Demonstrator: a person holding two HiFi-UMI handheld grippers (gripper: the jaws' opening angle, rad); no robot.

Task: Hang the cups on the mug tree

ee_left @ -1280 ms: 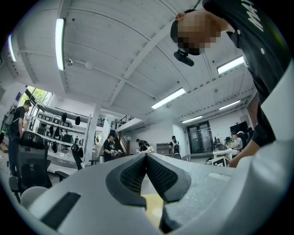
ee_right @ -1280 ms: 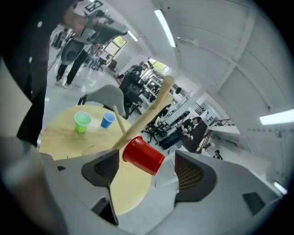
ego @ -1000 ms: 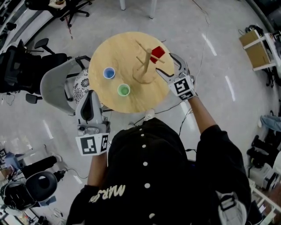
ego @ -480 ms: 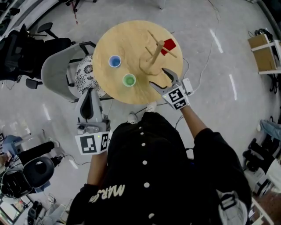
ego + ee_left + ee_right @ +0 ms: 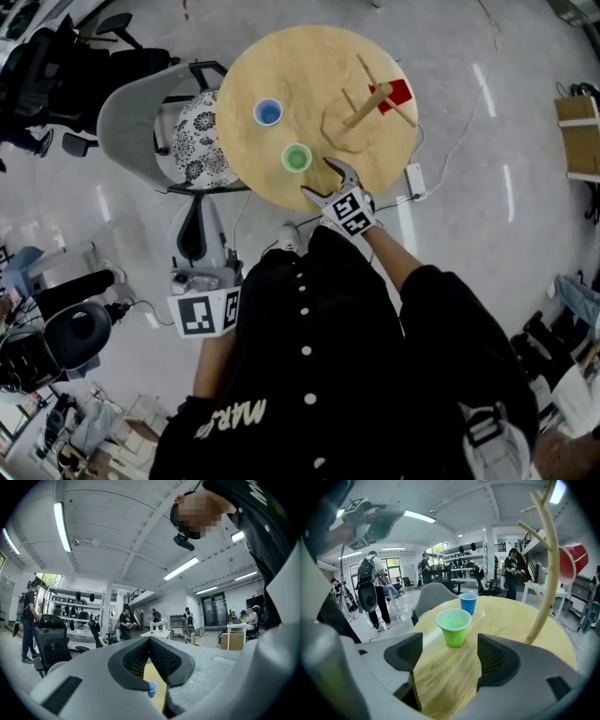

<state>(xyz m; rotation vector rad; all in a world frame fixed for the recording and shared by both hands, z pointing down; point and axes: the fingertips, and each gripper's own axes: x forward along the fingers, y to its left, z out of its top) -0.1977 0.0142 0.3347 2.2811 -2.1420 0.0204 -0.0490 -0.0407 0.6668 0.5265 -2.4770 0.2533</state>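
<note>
A green cup (image 5: 297, 157) and a blue cup (image 5: 268, 112) stand upright on the round wooden table (image 5: 309, 66). A red cup (image 5: 395, 92) hangs on a branch of the wooden mug tree (image 5: 361, 108). My right gripper (image 5: 323, 180) is open over the near table edge, just short of the green cup. In the right gripper view the green cup (image 5: 453, 626) stands ahead of the open gripper (image 5: 447, 653), apart from both pads, with the blue cup (image 5: 468, 603) behind it and the mug tree (image 5: 547, 569) to the right. My left gripper (image 5: 194, 208) hangs off the table, jaws together and empty.
A grey chair (image 5: 136, 122) with a patterned cushion (image 5: 202, 141) stands against the table's left side. A white power strip (image 5: 413, 178) and cables lie on the floor to the right. Office chairs (image 5: 56, 66) stand further left. People stand in the room beyond.
My right gripper has come down and leftward from beside the mug tree to the near table edge in front of the green cup. The left gripper shifted only a little.
</note>
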